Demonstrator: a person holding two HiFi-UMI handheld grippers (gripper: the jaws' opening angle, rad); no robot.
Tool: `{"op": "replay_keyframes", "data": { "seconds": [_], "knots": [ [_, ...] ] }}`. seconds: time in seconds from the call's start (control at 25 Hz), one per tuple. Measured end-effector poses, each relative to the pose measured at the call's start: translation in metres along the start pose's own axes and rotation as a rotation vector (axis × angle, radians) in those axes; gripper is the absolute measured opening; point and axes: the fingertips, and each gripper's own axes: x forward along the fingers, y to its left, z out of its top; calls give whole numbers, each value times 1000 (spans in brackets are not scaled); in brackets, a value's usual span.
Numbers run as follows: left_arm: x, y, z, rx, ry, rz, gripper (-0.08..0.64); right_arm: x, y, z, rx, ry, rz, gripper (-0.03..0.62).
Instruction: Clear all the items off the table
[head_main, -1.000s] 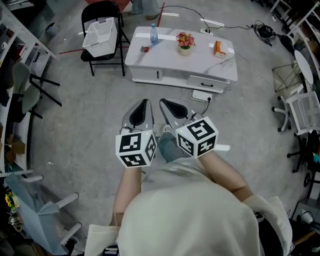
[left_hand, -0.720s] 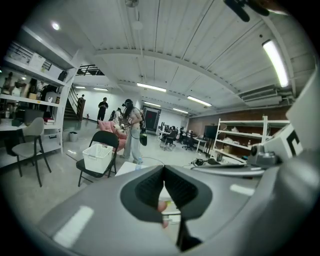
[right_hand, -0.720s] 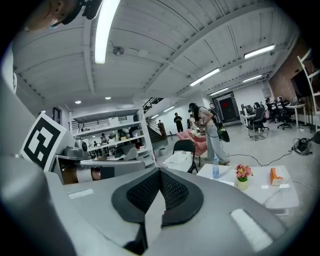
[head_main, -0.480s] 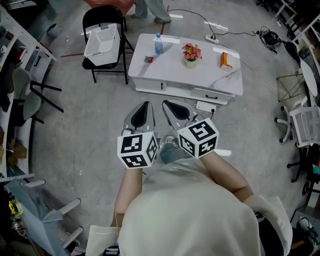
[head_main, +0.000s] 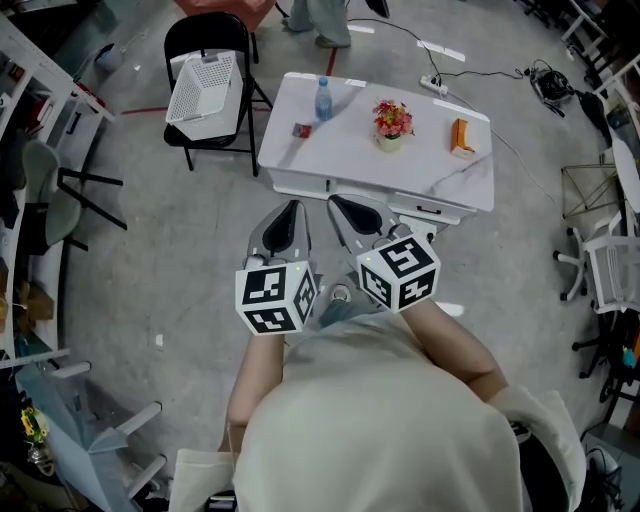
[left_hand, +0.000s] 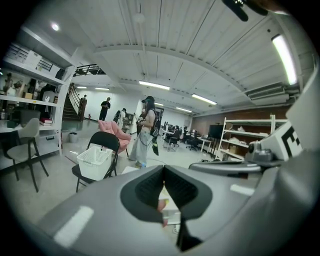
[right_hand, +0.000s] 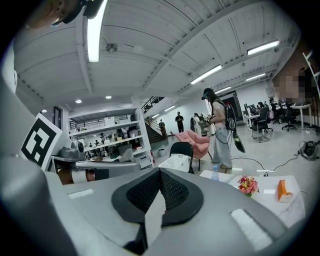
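Note:
A low white table stands ahead of me on the grey floor. On it are a water bottle, a small red item, a pot of pink flowers and an orange box. Both grippers hang side by side short of the table's near edge. The left gripper and the right gripper are both shut with nothing in them. The right gripper view shows the bottle, the flowers and the orange box on the table.
A white basket sits on a black folding chair left of the table. A person stands behind the table. A power strip and cables lie on the floor at the back right. Office chairs stand at the right.
The table has drawn nearer to the grippers in the head view. Both grippers stay shut and side by side.

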Motion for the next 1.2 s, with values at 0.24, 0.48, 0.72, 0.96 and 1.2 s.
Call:
{"op": "replay_keyframes", "data": {
  "seconds": [0.24, 0.48, 0.72, 0.96, 1.2],
  "knots": [
    [30, 7, 4, -9, 6, 2, 9, 18, -24, 5, -1, 6, -1, -2],
    [40, 10, 2, -16, 16, 12, 9, 23, -29, 4, 5, 15, 12, -2],
    [48, 24, 3, -24, 19, 40, 9, 33, -37, 1, 26, 23, 18, -2],
    [67, 45, 5, -27, 29, 51, 9, 53, -47, 2, 27, 32, 9, -2],
    [103, 69, 13, -20, 48, 30, 9, 86, -70, 8, 39, 47, -28, -2]
  ]
}}
